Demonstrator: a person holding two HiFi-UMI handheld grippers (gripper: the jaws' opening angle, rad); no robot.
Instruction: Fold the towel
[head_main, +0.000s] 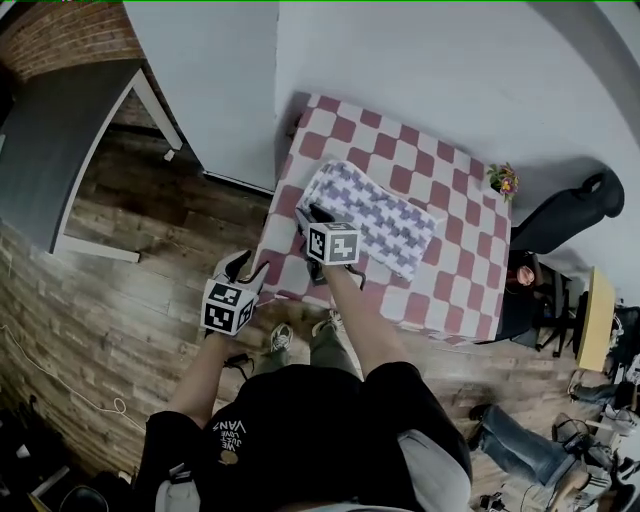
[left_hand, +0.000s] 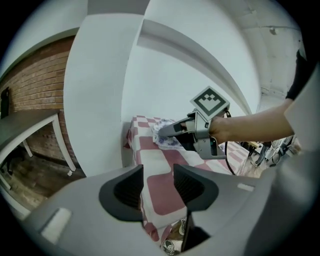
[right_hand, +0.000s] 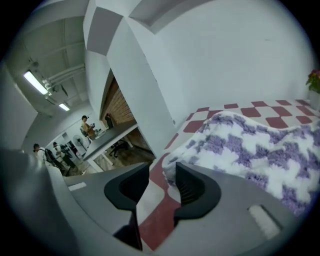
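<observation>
A purple-and-white checked towel (head_main: 378, 216) lies folded on the table with the red-and-white checked cloth (head_main: 440, 280). My right gripper (head_main: 310, 215) stands at the towel's near left corner. In the right gripper view its jaws (right_hand: 162, 172) stand apart, the towel (right_hand: 250, 150) lies just past the right fingertip, and only tablecloth shows in the gap. My left gripper (head_main: 246, 268) hangs off the table's near left corner, open and holding nothing. The left gripper view looks past its open jaws (left_hand: 158, 172) along the cloth to the right gripper (left_hand: 172, 131) at the towel (left_hand: 161, 139).
A small flower pot (head_main: 503, 181) stands at the table's far right corner. A white pillar (head_main: 215, 90) rises just left of the table, and a grey table (head_main: 60, 150) stands farther left. A black chair (head_main: 570, 215) and seated people are on the right.
</observation>
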